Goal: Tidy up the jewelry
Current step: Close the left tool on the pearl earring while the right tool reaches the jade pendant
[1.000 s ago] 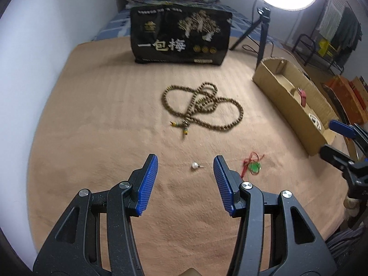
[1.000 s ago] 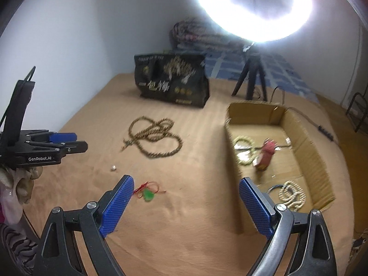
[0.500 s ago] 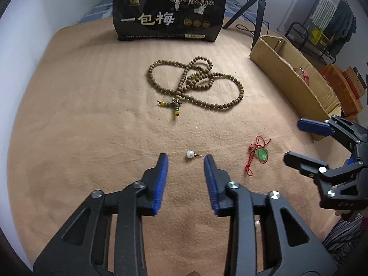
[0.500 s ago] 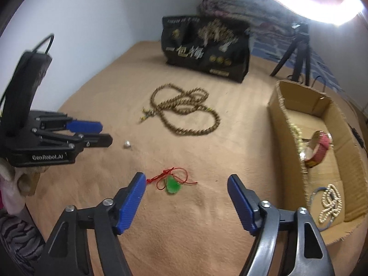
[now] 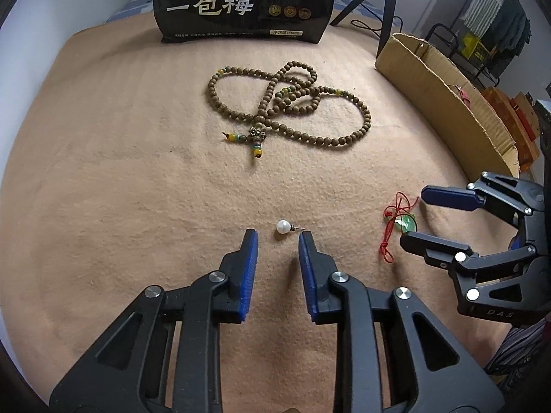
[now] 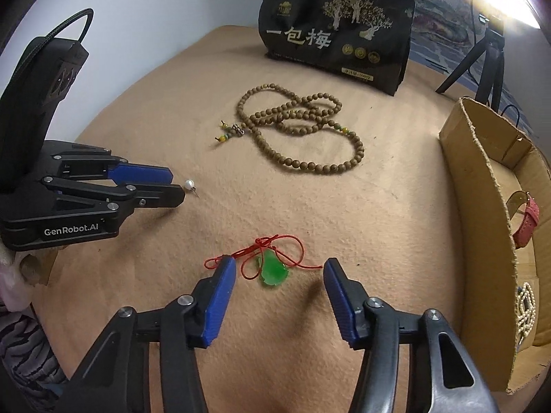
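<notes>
Two pieces of jewelry are approached at once on a tan blanket (image 5: 103, 172) spread over a bed. Nearest, the left hand-held gripper (image 5: 278, 237) is angled down with its jaws closing; a pearl stud earring (image 5: 283, 225) lies just beyond the blue tips, not yet touched, its post pointing toward the right jaw. Toward the blanket's right edge, the right hand-held gripper (image 6: 279, 268) is likewise closing, a green pendant on a red cord (image 6: 272, 267) lying between its jaws but still clear of the pads; the wider stance appears suited to gathering cord and stone together. Farther off, near the blanket's middle, a long wooden bead necklace (image 5: 292, 103) is left in loose loops. Along the right edge a cardboard box (image 6: 482, 179) is set open-topped, evidently as the collecting place, with a red watch strap (image 6: 527, 223) and pale beads (image 6: 525, 306) already inside. At the far edge a black printed bag (image 5: 244, 0) stands upright.
</notes>
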Demonstrator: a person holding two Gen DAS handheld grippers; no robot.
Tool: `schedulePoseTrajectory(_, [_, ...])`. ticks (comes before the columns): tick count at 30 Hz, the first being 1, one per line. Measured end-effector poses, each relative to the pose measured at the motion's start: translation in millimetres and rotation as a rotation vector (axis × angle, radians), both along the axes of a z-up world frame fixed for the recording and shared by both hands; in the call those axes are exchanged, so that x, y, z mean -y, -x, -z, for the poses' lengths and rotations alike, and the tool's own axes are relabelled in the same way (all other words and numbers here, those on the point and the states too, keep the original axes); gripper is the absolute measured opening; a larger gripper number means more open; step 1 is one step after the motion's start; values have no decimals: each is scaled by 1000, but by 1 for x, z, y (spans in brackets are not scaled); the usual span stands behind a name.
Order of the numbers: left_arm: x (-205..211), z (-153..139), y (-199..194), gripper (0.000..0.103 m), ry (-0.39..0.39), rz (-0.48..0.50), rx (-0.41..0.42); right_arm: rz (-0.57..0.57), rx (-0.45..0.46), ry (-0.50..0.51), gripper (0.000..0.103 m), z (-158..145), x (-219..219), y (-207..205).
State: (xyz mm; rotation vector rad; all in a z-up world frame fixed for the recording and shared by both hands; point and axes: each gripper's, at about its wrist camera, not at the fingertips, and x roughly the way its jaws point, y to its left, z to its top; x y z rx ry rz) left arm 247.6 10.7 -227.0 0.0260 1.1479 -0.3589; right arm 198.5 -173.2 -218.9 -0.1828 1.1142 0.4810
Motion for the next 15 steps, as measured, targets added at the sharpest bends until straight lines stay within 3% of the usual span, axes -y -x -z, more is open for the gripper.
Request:
schedulePoseTrajectory(8, [7,5,-4,24,-5,8,0,26,-19,-15,47,5,3,-5])
schedulePoseTrajectory(13, [9,8,-5,14,-18,9,4,26,-16,-13,44,7,0,-9])
schedulePoseTrajectory(15, [9,9,-5,11,-24,8,7,19,-18,-10,37,8,-2,-9])
